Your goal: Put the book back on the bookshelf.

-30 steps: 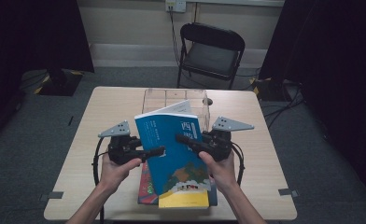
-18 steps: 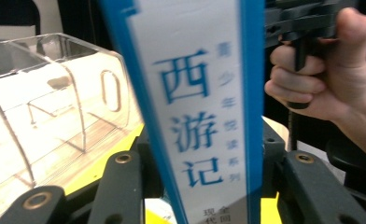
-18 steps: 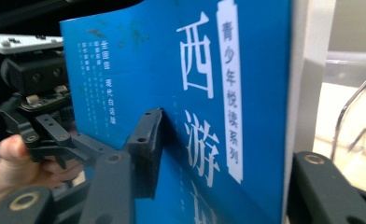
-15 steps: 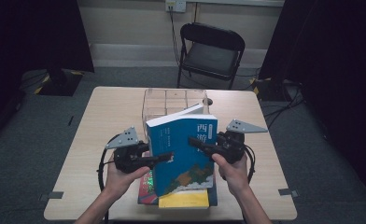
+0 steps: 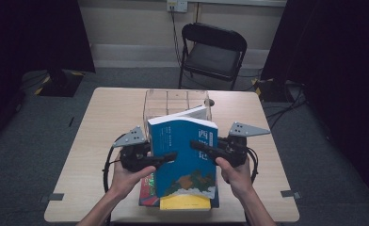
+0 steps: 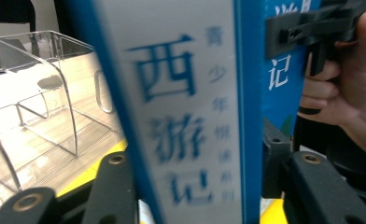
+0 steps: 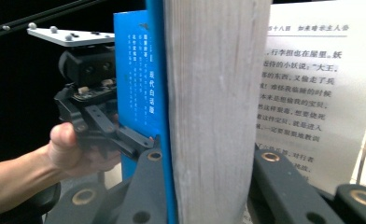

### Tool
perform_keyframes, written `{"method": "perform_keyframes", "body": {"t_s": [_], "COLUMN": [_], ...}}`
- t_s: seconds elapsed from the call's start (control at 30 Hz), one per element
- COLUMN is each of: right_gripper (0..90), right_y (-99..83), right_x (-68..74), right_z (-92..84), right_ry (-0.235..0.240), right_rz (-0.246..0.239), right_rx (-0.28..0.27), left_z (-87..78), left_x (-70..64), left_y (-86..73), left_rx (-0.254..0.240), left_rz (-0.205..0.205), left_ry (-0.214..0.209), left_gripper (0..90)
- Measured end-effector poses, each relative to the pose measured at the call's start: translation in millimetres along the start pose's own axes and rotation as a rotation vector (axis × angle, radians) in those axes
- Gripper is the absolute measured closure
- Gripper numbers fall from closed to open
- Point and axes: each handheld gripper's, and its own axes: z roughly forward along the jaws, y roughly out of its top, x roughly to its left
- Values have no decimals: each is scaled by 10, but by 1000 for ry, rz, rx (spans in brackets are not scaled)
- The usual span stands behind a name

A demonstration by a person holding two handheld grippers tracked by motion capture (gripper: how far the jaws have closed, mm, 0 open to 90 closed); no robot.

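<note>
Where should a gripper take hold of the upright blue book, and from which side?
Grip the blue book across its thickness at mid-height, one gripper from each side edge: the left gripper at the spine, the right gripper at the page edge. It stands upright and tall, so two opposed side holds probably stop it tipping.

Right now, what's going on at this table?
A person holds a blue book up off the table between two hand-held grippers. The left gripper clamps its spine side and the right gripper grips the page edge, with one leaf splayed open. More books lie stacked below it, and a clear plastic rack stands just behind.
</note>
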Motion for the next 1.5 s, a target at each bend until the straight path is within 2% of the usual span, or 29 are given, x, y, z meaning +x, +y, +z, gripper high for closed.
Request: {"method": "perform_keyframes", "body": {"t_s": [0.07, 0.17, 0.2, 0.23, 0.27, 0.33, 0.37, 0.4, 0.43, 0.5, 0.53, 0.57, 0.6, 0.63, 0.67, 0.7, 0.8, 0.87, 0.97, 1.0, 1.1, 1.2, 1.27, 1.3, 1.5], "right_gripper": [759, 738, 728, 718, 718, 718, 714, 714, 697, 681, 681, 655, 588, 510, 510, 461, 410, 375, 381, 392, 423, 424, 448, 418, 419], "right_y": [3, 8, 11, 21, 21, 68, 87, 87, 129, 149, 149, 149, 146, 141, 141, 143, 129, 81, 30, -40, -122, -156, -181, -182, -118], "right_x": [7, 20, 20, 27, 27, 53, 65, 65, 89, 96, 96, 72, 55, 60, 60, 73, 76, 71, 54, -20, -121, -154, -184, -184, -164], "right_z": [3, 9, 15, 28, 28, 74, 88, 88, 118, 150, 150, 168, 190, 206, 206, 177, 141, 70, -2, -89, -139, -126, -61, -28, 108], "right_ry": [3, -17, -22, -35, -35, -55, -57, -57, -54, -45, -45, -28, -29, -54, -54, -70, -86, -89, -136, -153, -156, -154, -124, -114, -147], "right_rz": [-5, -9, -7, -9, -9, -18, -27, -27, -46, -67, -67, -74, -65, -68, -68, -78, -90, -94, -89, -59, -34, -23, -7, -4, -14], "right_rx": [3, 7, 6, 8, 8, 8, 3, 3, -8, -24, -24, -36, -40, -41, -41, -43, -40, -50, -56, -62, -49, -34, -25, -24, -9], "left_z": [63, 72, 69, 65, 65, 56, 33, 33, 13, -42, -42, -53, -49, -64, -64, -80, -72, -75, -83, -81, -77, -83, -80, -74, -88], "left_x": [15, -25, -72, -92, -92, -131, -156, -156, -165, -201, -201, -203, -203, -216, -216, -216, -263, -294, -302, -307, -310, -305, -316, -316, -285], "left_y": [-4, 9, 15, 21, 21, 26, 37, 37, 57, 95, 95, 90, 62, -1, -1, -19, -37, -49, -59, -61, -79, -93, -122, -128, -166], "left_rx": [-6, -7, -10, -6, -6, -18, -44, -44, -61, -67, -67, -63, -66, -80, -80, -85, -88, -88, -85, -87, -101, -108, -122, -122, -109], "left_rz": [-28, -22, -6, -4, -4, 7, 27, 27, 36, 97, 97, 116, 122, 142, 142, 136, 150, 155, 150, 148, 134, 130, 125, 113, 88], "left_ry": [-35, -24, 5, 22, 22, 65, 105, 105, 134, 191, 191, 211, 214, 222, 222, 199, 211, 197, 192, 196, 201, 197, 206, 204, 236], "left_gripper": [518, 570, 575, 577, 578, 585, 591, 599, 606, 608, 609, 609, 610, 615, 615, 614, 613, 608, 605, 602, 599, 597, 593, 590, 592]}}
